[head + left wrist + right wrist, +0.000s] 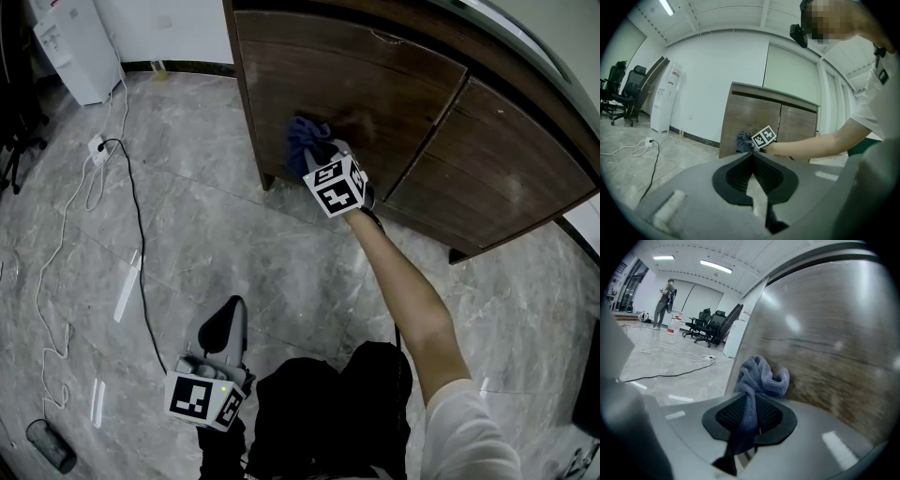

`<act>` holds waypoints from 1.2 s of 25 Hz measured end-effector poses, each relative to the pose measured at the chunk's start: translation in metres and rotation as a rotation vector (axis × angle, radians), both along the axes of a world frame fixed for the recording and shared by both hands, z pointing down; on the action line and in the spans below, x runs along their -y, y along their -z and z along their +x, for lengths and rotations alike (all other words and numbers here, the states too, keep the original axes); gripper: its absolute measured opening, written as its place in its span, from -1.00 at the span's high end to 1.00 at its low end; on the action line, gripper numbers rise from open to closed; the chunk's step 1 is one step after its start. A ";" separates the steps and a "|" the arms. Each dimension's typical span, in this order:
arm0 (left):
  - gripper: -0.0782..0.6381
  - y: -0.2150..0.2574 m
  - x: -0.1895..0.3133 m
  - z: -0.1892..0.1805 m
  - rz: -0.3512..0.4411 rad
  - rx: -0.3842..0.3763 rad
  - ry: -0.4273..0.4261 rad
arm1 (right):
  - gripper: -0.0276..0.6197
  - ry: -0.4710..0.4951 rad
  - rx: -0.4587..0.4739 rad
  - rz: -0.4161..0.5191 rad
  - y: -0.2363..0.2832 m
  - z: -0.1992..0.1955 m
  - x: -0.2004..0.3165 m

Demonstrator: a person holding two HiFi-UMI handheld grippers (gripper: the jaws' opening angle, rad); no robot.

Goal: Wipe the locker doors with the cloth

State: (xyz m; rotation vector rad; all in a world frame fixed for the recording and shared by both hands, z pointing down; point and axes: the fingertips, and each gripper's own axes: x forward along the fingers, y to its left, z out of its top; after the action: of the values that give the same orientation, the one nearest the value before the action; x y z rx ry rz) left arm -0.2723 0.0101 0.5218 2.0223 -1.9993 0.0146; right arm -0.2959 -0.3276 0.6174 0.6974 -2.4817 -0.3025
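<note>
A: Right gripper [320, 156] is on the job, jaws clamped on the blue cloth [306, 139], a tail of it running back between the pads

B: And the cloth itself?

A: Bunched up just ahead of the jaw tips, squashed against the left locker door [375, 94], low down and close to that door's outer left edge. In the right gripper view the wad [761, 376] sits between the jaws and the wood grain [825, 357], touching the panel

B: So where does the wiping go from here?

A: My read: most of that door lies up and to the right of the cloth, and the right door [511, 178] is further along the same way, past the centre seam. The strokes need to travel that direction with the wad kept flat on the wood

B: Left gripper [232, 314]?

A: Jaws together, nothing between them, hanging low by the person's legs, well apart from the locker. The right hand is far nearer

B: Anything in the way?

A: Not on the doors. A black cable [136, 216] and a power strip [97, 145] lie on the floor [281, 272] off to the left, and a white appliance [70, 47] stands by the wall, all well clear of the reach
</note>
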 end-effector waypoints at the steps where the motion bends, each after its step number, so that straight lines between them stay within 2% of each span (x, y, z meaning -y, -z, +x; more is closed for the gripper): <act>1: 0.78 -0.001 0.000 -0.001 -0.002 -0.002 0.001 | 0.71 0.000 -0.006 -0.008 -0.005 0.000 -0.001; 11: 0.78 -0.007 0.001 -0.010 -0.009 -0.014 0.016 | 0.71 -0.009 -0.063 -0.092 -0.057 -0.008 -0.002; 15: 0.78 -0.008 0.000 -0.013 -0.011 -0.017 0.022 | 0.71 -0.013 -0.061 -0.111 -0.054 -0.011 -0.001; 19: 0.78 -0.006 -0.003 -0.013 -0.008 -0.017 0.021 | 0.71 -0.003 -0.035 -0.086 -0.030 -0.017 -0.004; 30: 0.78 0.000 -0.002 -0.007 0.006 -0.019 0.012 | 0.71 0.028 0.069 0.029 0.078 -0.039 0.000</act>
State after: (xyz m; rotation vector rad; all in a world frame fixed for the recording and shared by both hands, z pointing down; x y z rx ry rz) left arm -0.2796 0.0123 0.5222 2.0067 -2.0022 -0.0134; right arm -0.3352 -0.3277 0.5394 0.6958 -2.5595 -0.3303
